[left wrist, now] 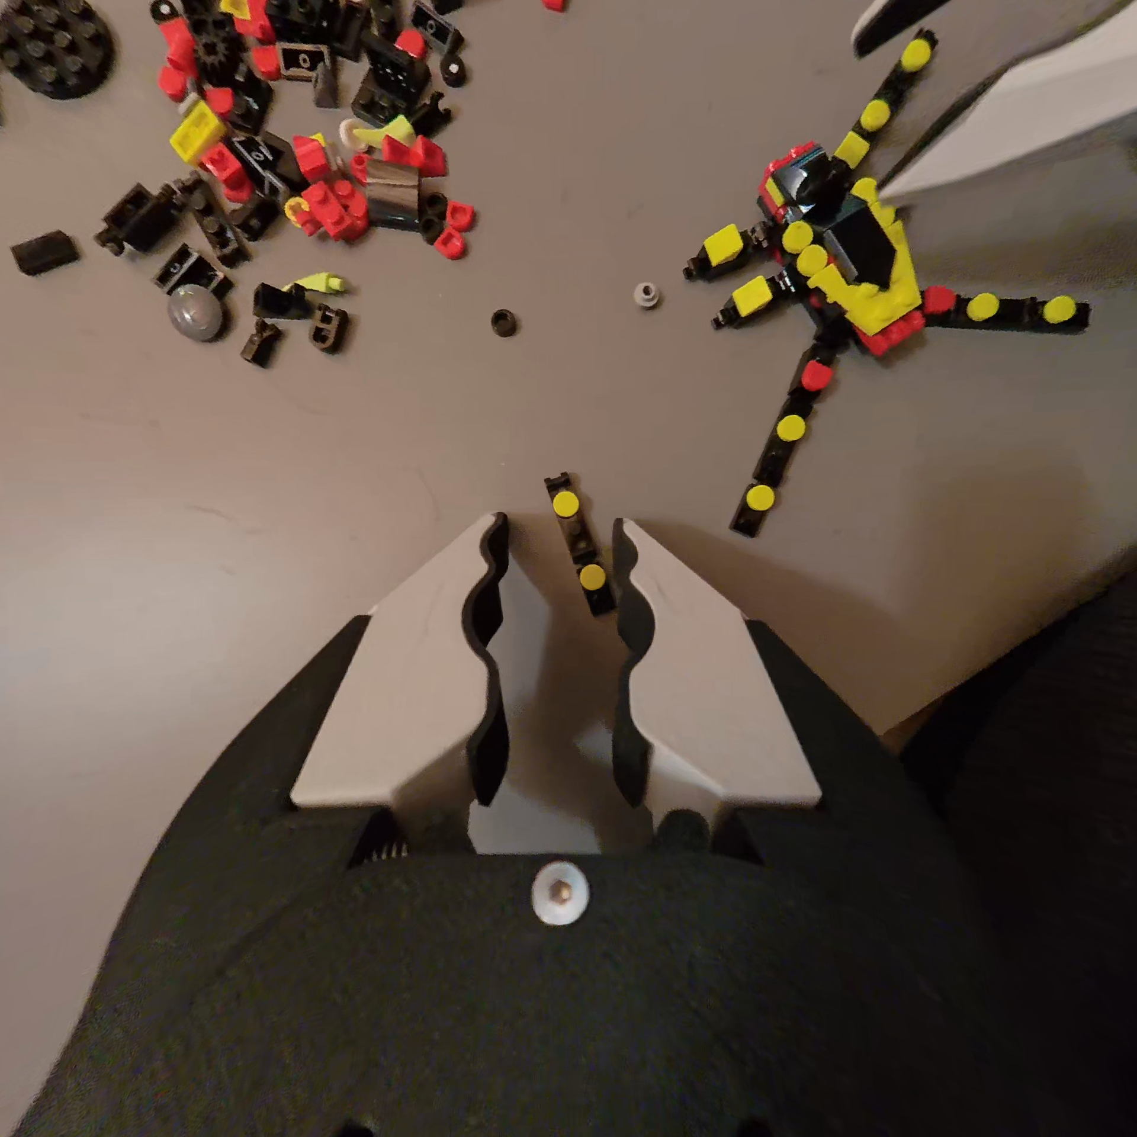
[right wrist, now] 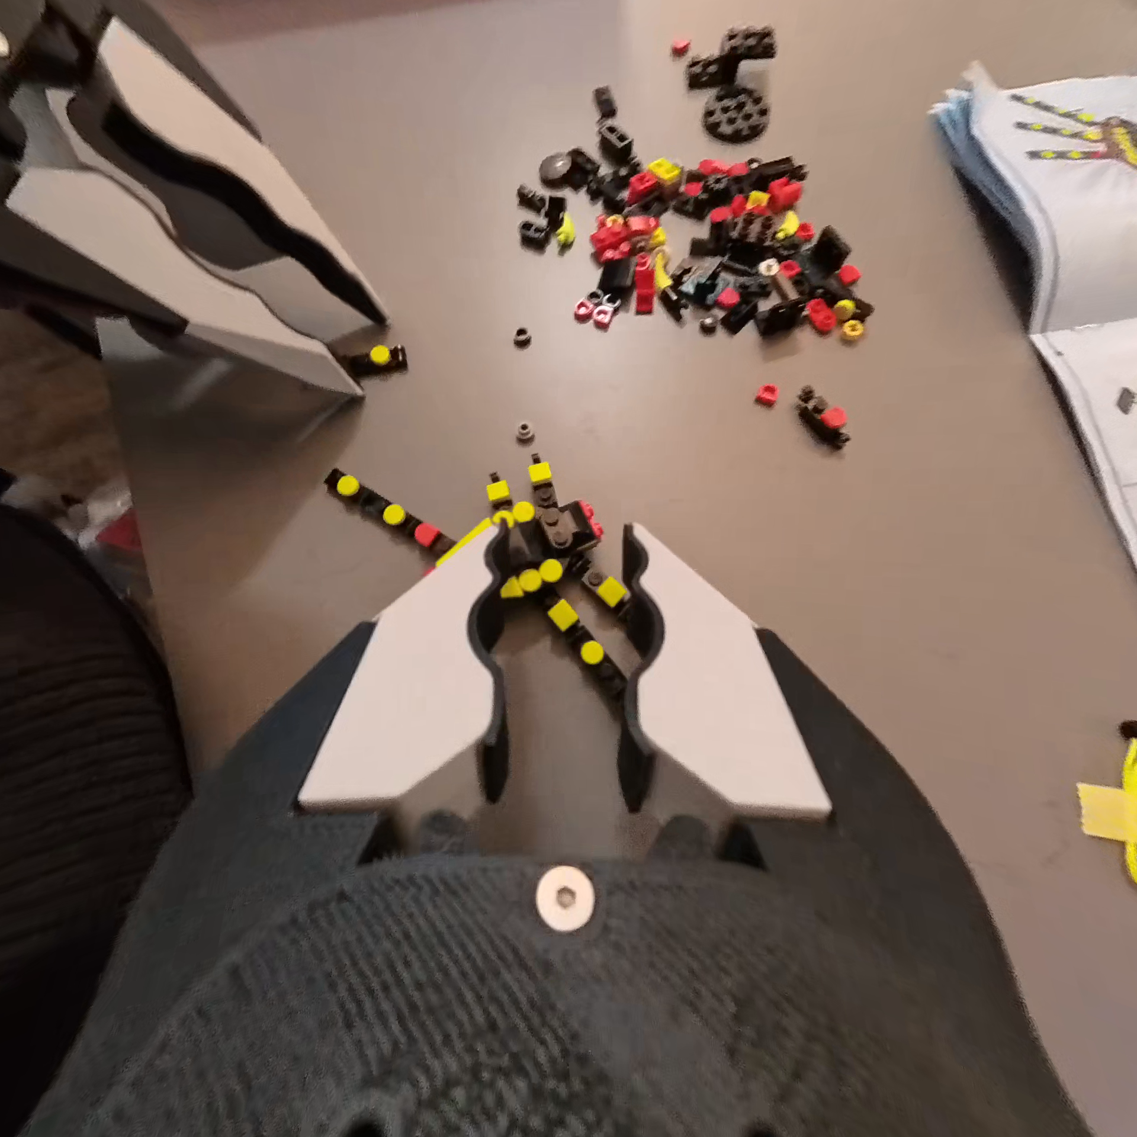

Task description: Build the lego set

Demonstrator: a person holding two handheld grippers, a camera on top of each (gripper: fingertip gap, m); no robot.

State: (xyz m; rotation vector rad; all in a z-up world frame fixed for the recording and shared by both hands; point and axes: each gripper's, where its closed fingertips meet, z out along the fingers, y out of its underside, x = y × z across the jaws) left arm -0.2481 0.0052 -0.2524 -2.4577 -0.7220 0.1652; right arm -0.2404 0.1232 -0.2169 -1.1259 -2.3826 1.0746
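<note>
My left tongs [left wrist: 560,523] stand spread around a slim studded black strip [left wrist: 579,544]; my right tongs [right wrist: 557,535] gape astride the spiky, glossy plastic model [right wrist: 554,541].

The loose strip [left wrist: 581,544] lies on the desk [left wrist: 307,492] near its front edge, between the left gripper's [left wrist: 561,523] fingertips. The model [left wrist: 843,264] sits right of it, the brick pile [left wrist: 277,141] farther back.
</note>
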